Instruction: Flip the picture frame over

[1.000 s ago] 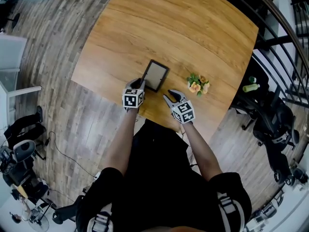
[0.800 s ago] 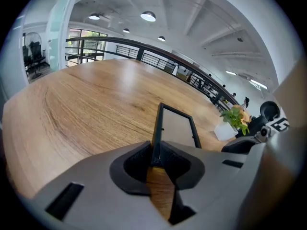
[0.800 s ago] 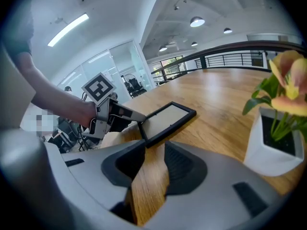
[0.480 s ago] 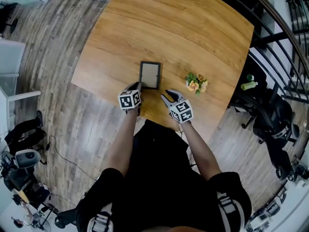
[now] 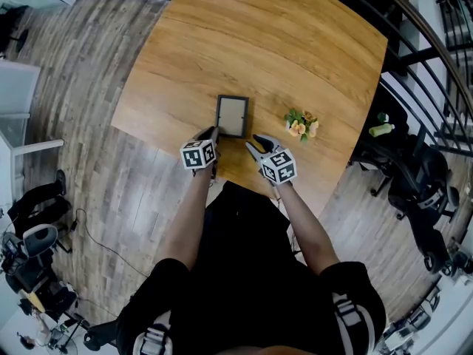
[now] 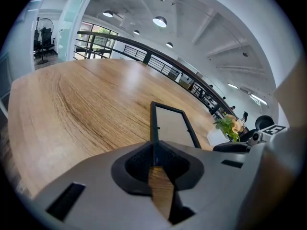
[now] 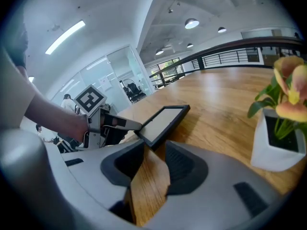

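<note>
A black-rimmed picture frame (image 5: 232, 115) lies on the wooden table (image 5: 281, 43) near its front edge. My left gripper (image 5: 213, 134) is shut on the frame's near left edge, and its jaws have just been closing. In the left gripper view the thin rim (image 6: 154, 128) runs straight into the left gripper (image 6: 154, 150). In the right gripper view the frame (image 7: 163, 121) looks slightly raised at its near side. My right gripper (image 5: 253, 143) stands open just short of the near right corner, with bare wood showing in the right gripper (image 7: 153, 162).
A small white pot of flowers (image 5: 303, 127) stands to the right of the frame, close to the right gripper (image 7: 280, 138). The table's front edge (image 5: 222, 176) runs right under both grippers. Office chairs (image 5: 421, 191) and a railing stand off to the right.
The frame has turned from a slanted pose to square with the table edge. The left gripper has rolled and closed on its near left edge. The right gripper has barely moved.
</note>
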`<state>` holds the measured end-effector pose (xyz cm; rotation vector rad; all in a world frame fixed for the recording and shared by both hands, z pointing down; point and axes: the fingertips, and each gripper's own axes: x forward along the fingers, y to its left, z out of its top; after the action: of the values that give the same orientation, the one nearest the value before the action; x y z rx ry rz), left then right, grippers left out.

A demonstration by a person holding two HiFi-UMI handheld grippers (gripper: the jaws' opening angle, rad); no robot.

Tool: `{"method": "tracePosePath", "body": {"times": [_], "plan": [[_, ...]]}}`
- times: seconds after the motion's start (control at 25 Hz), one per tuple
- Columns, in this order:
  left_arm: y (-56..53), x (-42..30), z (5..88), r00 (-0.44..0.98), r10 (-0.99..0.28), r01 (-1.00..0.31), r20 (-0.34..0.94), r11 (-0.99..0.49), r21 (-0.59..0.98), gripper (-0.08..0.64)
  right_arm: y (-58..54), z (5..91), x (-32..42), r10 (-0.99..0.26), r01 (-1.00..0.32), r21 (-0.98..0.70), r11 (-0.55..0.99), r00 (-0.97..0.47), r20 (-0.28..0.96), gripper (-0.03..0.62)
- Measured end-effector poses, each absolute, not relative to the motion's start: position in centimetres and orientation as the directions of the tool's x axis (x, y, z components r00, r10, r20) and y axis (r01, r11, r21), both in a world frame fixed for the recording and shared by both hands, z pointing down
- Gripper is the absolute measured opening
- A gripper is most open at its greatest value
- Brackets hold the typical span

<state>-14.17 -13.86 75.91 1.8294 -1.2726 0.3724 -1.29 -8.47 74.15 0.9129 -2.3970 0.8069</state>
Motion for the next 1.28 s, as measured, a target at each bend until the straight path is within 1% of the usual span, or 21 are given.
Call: {"method": "tracePosePath", "body": {"times": [0.04,0.16,0.28,0.48,0.56,0.68,0.8,0.84,0.88,0.96,1.12,1.28], "plan": [[-13.8,-14.2,75.7,0.437,-0.625,-0.871,0.646,-0.116,0.477,0.058,-8.6,74.2,-1.4,-0.44,-0.705,-0.374,0.602,-0.684,0.581,0.153],[-13.7,-14.4,75.1,0.44,-0.641,-0.866,0.629,-0.117,0.487,0.058,-8.9,74.3,-1.7,-0.437,-0.704,-0.421,0.572,-0.696,0.57,0.161],[-13.6,-14.1,74.2,0.457,-0.65,-0.861,0.606,-0.153,0.485,0.06,-9.2,74.3,-2.0,-0.433,-0.695,-0.481,0.535,-0.714,0.55,0.164],[-13.5,-13.1,72.9,0.494,-0.667,-0.848,0.558,-0.227,0.479,0.059,-9.7,74.5,-2.4,-0.426,-0.621,-0.674,0.4,-0.777,0.463,0.187],[-13.5,-12.9,72.5,0.504,-0.67,-0.842,0.545,-0.24,0.483,0.06,-9.8,74.5,-2.4,-0.43,-0.607,-0.7,0.376,-0.784,0.448,0.192],[-13.4,-12.7,71.9,0.517,-0.67,-0.835,0.533,-0.258,0.486,0.06,-9.9,74.1,-2.6,-0.428,-0.586,-0.723,0.364,-0.795,0.429,0.168],[-12.9,-12.4,71.3,0.532,-0.667,-0.827,0.521,-0.277,0.49,0.06,-9.8,73.5,-2.7,-0.427,-0.542,-0.779,0.316,-0.814,0.394,0.166],[-12.7,-12.2,71.0,0.534,-0.668,-0.826,0.518,-0.281,0.489,0.06,-9.7,73.3,-2.7,-0.424,-0.53,-0.79,0.308,-0.82,0.385,0.158],[-12.7,-12.0,70.8,0.534,-0.67,-0.826,0.516,-0.283,0.487,0.06,-9.7,73.0,-2.6,-0.421,-0.522,-0.796,0.308,-0.825,0.378,0.13],[-12.6,-11.7,70.6,0.527,-0.674,-0.832,0.518,-0.286,0.475,0.06,-9.8,71.9,-2.3,-0.421,-0.501,-0.809,0.307,-0.834,0.357,0.116],[-11.7,-11.4,70.5,0.498,-0.681,-0.853,0.536,-0.276,0.442,0.057,-9.4,70.1,-2.1,-0.412,-0.415,-0.87,0.265,-0.865,0.287,0.083],[-11.0,-10.7,69.9,0.473,-0.698,-0.867,0.538,-0.26,0.424,0.057,-8.5,70.2,-1.4,-0.374,-0.424,-0.853,0.304,-0.877,0.303,0.078]]}}
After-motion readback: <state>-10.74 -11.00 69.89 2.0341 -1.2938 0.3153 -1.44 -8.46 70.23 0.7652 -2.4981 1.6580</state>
